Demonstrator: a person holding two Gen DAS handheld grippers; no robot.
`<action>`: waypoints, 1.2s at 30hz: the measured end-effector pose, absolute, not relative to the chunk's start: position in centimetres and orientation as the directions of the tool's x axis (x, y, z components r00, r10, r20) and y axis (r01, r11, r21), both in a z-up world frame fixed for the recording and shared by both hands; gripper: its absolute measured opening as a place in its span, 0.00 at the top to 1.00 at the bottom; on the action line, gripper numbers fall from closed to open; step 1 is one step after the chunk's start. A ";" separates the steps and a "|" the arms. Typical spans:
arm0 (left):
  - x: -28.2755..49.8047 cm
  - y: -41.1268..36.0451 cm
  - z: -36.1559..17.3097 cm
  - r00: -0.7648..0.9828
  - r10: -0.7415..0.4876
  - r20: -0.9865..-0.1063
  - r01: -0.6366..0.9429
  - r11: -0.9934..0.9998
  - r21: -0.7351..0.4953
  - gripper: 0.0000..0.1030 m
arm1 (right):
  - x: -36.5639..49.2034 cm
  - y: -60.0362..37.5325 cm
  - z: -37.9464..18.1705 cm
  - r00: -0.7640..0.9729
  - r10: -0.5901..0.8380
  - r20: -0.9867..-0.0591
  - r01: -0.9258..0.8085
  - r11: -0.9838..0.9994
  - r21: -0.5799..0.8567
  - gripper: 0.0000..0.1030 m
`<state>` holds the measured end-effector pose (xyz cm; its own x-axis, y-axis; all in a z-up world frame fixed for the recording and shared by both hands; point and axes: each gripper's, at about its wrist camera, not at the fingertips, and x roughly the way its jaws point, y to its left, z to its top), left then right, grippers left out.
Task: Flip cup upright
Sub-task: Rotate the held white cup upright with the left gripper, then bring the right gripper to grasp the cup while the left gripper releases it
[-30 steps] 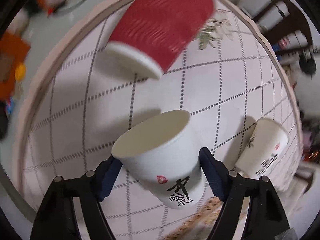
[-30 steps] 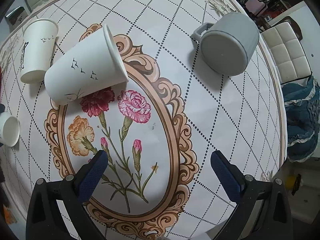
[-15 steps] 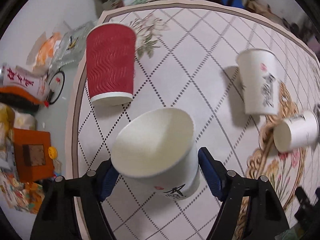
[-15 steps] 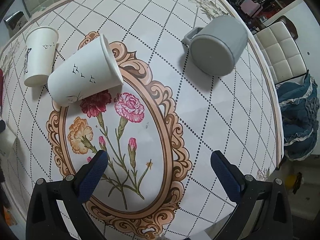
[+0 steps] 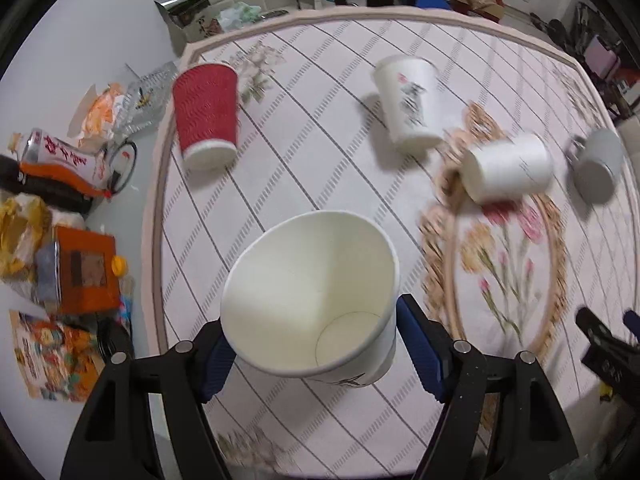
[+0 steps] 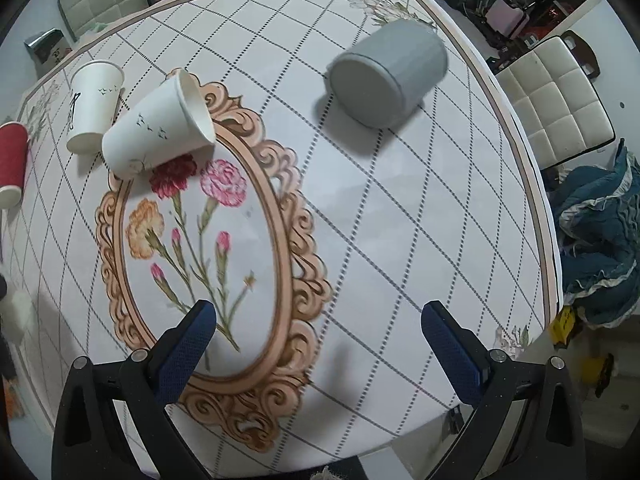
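Observation:
My left gripper (image 5: 316,354) is shut on a white paper cup (image 5: 310,300), held above the table with its open mouth facing up toward the camera. A red ribbed cup (image 5: 206,116) stands upside down at the far left. A white printed cup (image 5: 410,104) stands upside down farther back. Another white cup (image 5: 506,168) lies on its side; it also shows in the right wrist view (image 6: 158,126). A grey mug (image 6: 386,80) lies on its side. My right gripper (image 6: 320,348) is open and empty above the floral tablecloth (image 6: 360,220).
The table edge (image 5: 154,216) runs along the left, with packets and an orange box (image 5: 84,268) on the floor beyond. A white padded chair (image 6: 556,104) and blue cloth (image 6: 600,240) stand at the right. The inverted white cup (image 6: 94,106) and the red cup (image 6: 12,164) show far left.
My left gripper has turned the held white cup so its mouth faces up, and pulled back from the red cup. The right gripper has shifted slightly; the grey mug's handle is now hidden.

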<state>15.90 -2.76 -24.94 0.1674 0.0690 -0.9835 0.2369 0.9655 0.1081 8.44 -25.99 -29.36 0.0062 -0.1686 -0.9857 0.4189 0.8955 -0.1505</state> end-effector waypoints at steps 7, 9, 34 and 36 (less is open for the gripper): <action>10.1 -6.2 -26.7 0.030 0.023 -0.999 0.321 0.947 0.031 0.29 | 5.5 -29.1 -30.7 -0.018 -0.136 -0.991 0.444 0.887 -0.130 0.00; 9.0 -7.4 -28.0 -0.022 0.014 -1.000 0.342 0.940 0.005 0.29 | 4.8 -29.9 -31.1 -0.029 -0.133 -0.991 0.451 0.883 -0.131 0.00; 8.8 -11.6 -34.4 -0.081 -0.008 -0.997 0.329 0.944 -0.034 0.08 | 2.0 -35.3 -32.1 -0.048 -0.162 -0.986 0.486 0.858 -0.164 0.00; 8.8 -10.5 -33.0 -0.057 -0.023 -0.998 0.310 0.950 -0.039 0.08 | 1.7 -35.2 -31.9 -0.028 -0.151 -0.988 0.492 0.858 -0.145 0.00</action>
<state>8.77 -10.47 -32.97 -0.0566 -0.0226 -0.9981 0.3098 0.9500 -0.0391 1.74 -35.20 -31.85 -0.0284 -0.1508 -0.9881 0.4919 0.8584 -0.1452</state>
